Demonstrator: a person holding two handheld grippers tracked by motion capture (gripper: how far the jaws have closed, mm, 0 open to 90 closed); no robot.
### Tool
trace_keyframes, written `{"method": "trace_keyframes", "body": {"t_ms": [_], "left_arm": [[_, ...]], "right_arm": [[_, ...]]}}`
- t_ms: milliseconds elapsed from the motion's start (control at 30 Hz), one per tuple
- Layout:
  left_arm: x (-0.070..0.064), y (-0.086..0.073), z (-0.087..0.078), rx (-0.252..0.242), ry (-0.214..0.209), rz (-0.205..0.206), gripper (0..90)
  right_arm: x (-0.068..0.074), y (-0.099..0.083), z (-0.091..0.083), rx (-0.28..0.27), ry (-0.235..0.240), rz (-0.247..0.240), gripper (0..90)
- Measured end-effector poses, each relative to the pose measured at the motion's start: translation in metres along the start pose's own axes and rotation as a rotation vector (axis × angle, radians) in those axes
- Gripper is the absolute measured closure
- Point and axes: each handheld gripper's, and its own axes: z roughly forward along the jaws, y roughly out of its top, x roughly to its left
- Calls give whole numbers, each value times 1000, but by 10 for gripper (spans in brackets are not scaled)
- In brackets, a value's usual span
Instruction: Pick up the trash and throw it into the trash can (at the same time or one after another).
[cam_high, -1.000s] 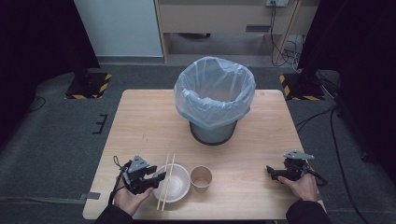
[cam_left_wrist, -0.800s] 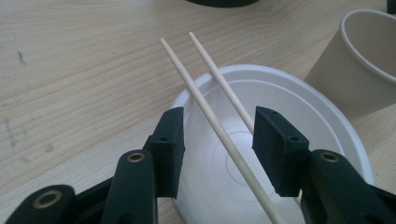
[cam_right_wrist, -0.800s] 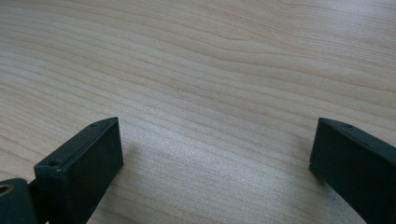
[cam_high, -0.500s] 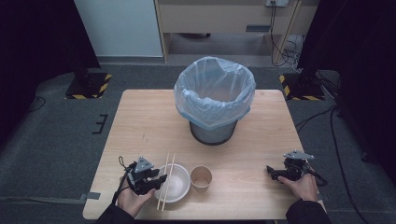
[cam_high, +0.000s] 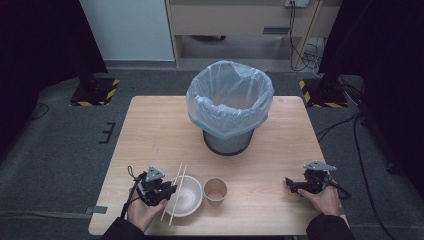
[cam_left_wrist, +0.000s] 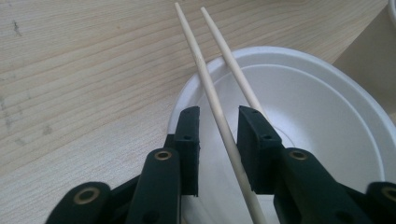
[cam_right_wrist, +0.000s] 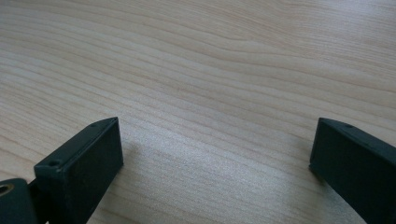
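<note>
A: Chopsticks (cam_left_wrist: 212, 88) are seen lying side by side across the rim of the bowl (cam_left_wrist: 327, 116), near the table's (cam_high: 150, 125) front edge, with a cup (cam_high: 215, 190) just beside the bowl.

B: How is the left gripper (cam_left_wrist: 218, 140) set?

A: Its jaws are parted, with one stick passing between them and nothing clamped yet. The right gripper (cam_right_wrist: 215, 154) is held spread wide over bare wood, well apart from everything.

B: How can the sticks be expected to handle?

A: They are judged light, stiff and smooth, so rolling or slipping is likely. A hold near mid-length, both sticks pinched together, would be steadier than one at the tips. The thin bowl could be nudged easily. The bin (cam_high: 230, 107) stands behind.
</note>
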Motion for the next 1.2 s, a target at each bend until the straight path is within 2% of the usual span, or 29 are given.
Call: {"method": "trace_keyframes", "body": {"t_ms": [567, 867, 1200], "left_arm": [[-2, 1, 3, 21, -6, 17, 839], [-1, 2, 2, 25, -14, 22, 851], [0, 5, -6, -21, -25, 19, 852]], "right_arm": [[0, 0, 0, 0, 0, 0, 27], [0, 0, 0, 0, 1, -1, 28], [0, 0, 0, 0, 1, -2, 27]]}}
